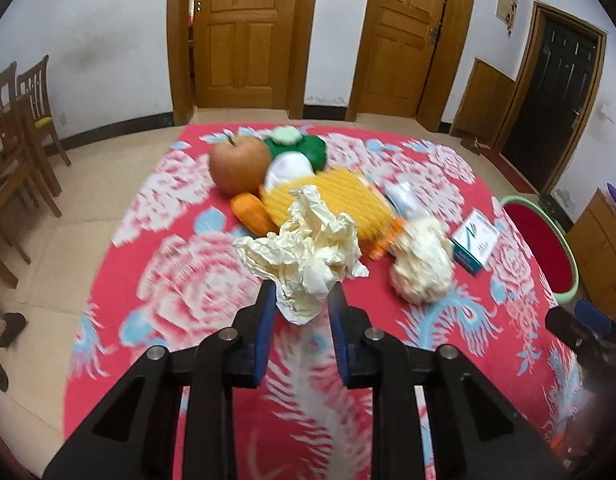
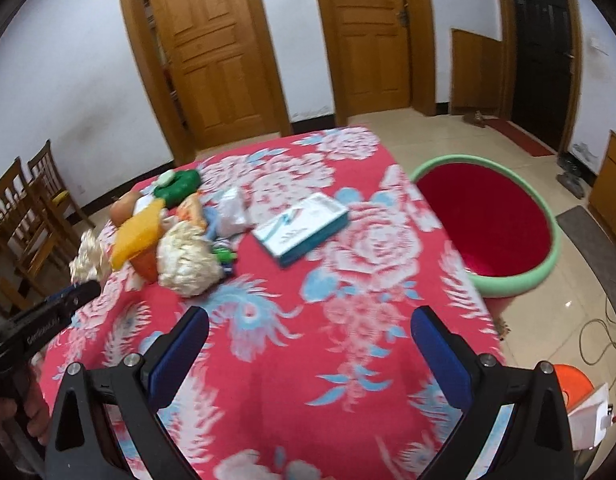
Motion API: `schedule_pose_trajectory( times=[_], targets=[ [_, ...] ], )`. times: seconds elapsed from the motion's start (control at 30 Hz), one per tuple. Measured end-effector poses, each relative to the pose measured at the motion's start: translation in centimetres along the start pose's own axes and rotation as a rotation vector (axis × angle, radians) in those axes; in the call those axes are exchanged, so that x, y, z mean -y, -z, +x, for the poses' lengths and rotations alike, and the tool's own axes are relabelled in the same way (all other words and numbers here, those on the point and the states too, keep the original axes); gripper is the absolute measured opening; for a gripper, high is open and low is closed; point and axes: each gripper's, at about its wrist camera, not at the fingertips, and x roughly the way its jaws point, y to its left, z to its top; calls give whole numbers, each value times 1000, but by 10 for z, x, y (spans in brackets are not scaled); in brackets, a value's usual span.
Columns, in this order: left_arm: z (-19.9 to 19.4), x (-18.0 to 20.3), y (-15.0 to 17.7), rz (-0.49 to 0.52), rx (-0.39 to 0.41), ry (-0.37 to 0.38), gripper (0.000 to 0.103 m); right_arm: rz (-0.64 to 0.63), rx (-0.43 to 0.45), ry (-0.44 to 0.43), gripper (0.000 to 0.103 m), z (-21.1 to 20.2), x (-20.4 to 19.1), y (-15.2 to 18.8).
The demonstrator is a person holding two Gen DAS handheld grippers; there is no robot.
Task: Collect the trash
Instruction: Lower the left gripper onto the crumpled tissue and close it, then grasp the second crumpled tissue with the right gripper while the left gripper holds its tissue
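Note:
My left gripper (image 1: pixel 302 296) is shut on a crumpled cream paper (image 1: pixel 304 248) and holds it above the red flowered tablecloth (image 1: pixel 180 280). In the right wrist view the same paper (image 2: pixel 88 258) shows at the tip of the left gripper (image 2: pixel 82 290) at the far left. A second crumpled paper ball (image 1: pixel 421 266) lies on the cloth to the right; it also shows in the right wrist view (image 2: pixel 188 264). My right gripper (image 2: pixel 308 324) is open and empty above the cloth. A round red bin with a green rim (image 2: pixel 491 220) stands on the floor right of the table.
On the cloth lie an apple (image 1: pixel 238 164), a green pouch (image 1: pixel 304 150), a yellow knitted piece (image 1: pixel 339 200), a white packet (image 2: pixel 234 210) and a white-and-teal box (image 2: pixel 302 228). Wooden chairs (image 1: pixel 16 140) stand at the left. An orange stool (image 2: pixel 573 386) is at lower right.

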Motion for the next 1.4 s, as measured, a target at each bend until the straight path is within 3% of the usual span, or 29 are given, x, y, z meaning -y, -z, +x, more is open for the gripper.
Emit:
schedule_pose_trajectory(
  times=[0.17, 0.33, 0.57, 0.97, 1.1, 1.4],
  targets=[
    [3, -17, -13, 3, 23, -9, 26, -49, -31, 3, 103, 12, -30, -10],
    [6, -24, -17, 12, 37, 37, 26, -90, -56, 40, 103, 30, -54, -18],
    [22, -37, -16, -9, 3, 76, 26, -64, -71, 36, 103, 52, -76, -23],
    [22, -45, -10, -38, 3, 109, 26, -68, -131, -62, 65, 84, -99, -22],
    [14, -48, -6, -58, 11, 87, 26, -97, -135, -107, 46, 87, -107, -20],
    [-1, -46, -1, -85, 10, 71, 26, -84, -83, -140, 42, 63, -98, -17]
  ],
)
